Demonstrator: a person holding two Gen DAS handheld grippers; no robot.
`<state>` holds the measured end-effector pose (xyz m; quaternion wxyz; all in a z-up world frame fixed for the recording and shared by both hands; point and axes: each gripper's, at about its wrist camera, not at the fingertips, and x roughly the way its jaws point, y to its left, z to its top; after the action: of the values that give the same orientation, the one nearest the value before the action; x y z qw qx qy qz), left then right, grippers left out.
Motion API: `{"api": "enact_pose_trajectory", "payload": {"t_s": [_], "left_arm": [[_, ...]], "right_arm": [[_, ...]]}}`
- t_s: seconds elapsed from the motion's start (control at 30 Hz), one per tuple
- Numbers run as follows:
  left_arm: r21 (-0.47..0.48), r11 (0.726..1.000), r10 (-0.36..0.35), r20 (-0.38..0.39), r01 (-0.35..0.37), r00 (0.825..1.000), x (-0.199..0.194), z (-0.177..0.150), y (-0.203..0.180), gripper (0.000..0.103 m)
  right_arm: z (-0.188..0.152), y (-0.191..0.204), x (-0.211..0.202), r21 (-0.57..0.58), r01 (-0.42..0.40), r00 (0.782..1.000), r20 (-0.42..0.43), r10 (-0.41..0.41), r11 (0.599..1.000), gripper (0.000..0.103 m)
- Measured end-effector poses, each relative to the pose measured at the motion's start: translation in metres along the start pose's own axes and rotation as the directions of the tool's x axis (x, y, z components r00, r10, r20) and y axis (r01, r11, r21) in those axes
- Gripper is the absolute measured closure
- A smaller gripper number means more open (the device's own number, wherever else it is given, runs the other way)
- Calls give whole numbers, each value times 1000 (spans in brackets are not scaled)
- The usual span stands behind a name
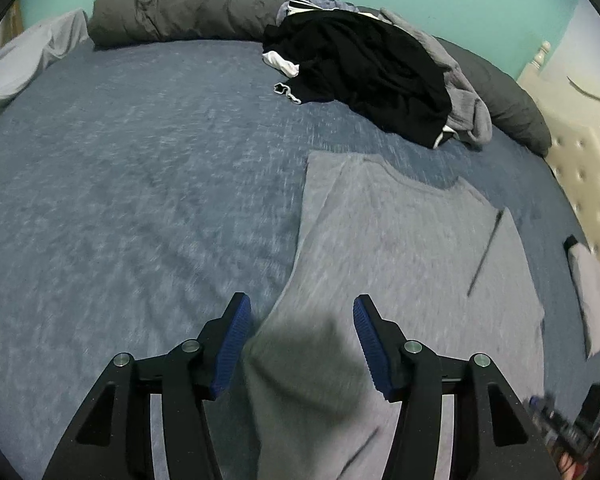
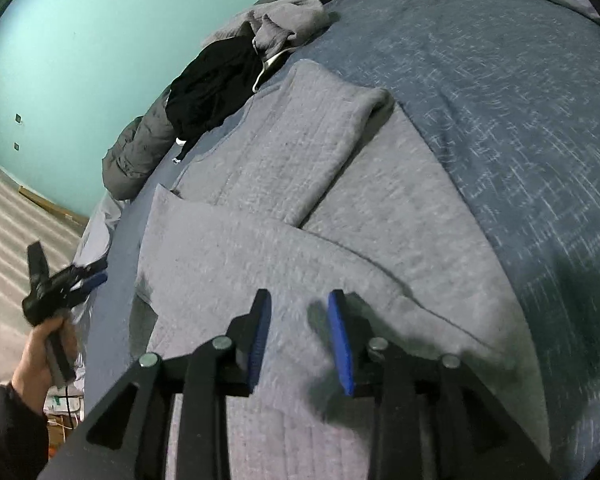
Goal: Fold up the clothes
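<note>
Both claws stand apart and empty: left claw point(image 1: 302, 346) over the near edge of the grey sweatshirt point(image 1: 412, 240), right claw point(image 2: 298, 340) above its folded-in sleeve point(image 2: 300, 136). It lies lengthwise away from me on the bed point(image 1: 120, 200); a pile of clothes point(image 1: 364, 68) waits beyond, well clear.

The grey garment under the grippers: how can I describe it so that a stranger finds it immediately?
On the blue bedspread, look near the front, away from the clothes pile by the green wall. The grey garment lies spread flat, its sleeves folded inward; unlike the crumpled pile, it is smooth and alone.
</note>
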<state>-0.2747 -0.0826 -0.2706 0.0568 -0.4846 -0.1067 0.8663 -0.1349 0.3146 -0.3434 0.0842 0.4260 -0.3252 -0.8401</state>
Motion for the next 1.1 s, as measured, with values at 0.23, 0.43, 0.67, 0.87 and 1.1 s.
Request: {"api": "enact_pose_trajectory", "payload": {"t_s": [0.23,0.43,0.67,0.87,1.1], "left_arm": [[-7,1000,16,-8,-16,1000,47,47,-6,45],[11,1000,15,-23,-15,1000,80,70,-13,45],[23,1000,3,-39,-2,999,106,78,-9,55],[51,999,-9,-48,12,999,112,75,-13,103],[33,999,-23,16,22,1000,90,81,-12,103]], "right_arm": [[13,5,4,-36,-3,1000,31,4,999,73],[17,4,18,-34,-10,1000,8,10,999,73],[22,8,26,-55,-21,1000,-4,21,998,73],[20,12,33,-67,-22,1000,-23,21,998,73],[19,10,33,-53,-27,999,-20,26,998,73]]}}
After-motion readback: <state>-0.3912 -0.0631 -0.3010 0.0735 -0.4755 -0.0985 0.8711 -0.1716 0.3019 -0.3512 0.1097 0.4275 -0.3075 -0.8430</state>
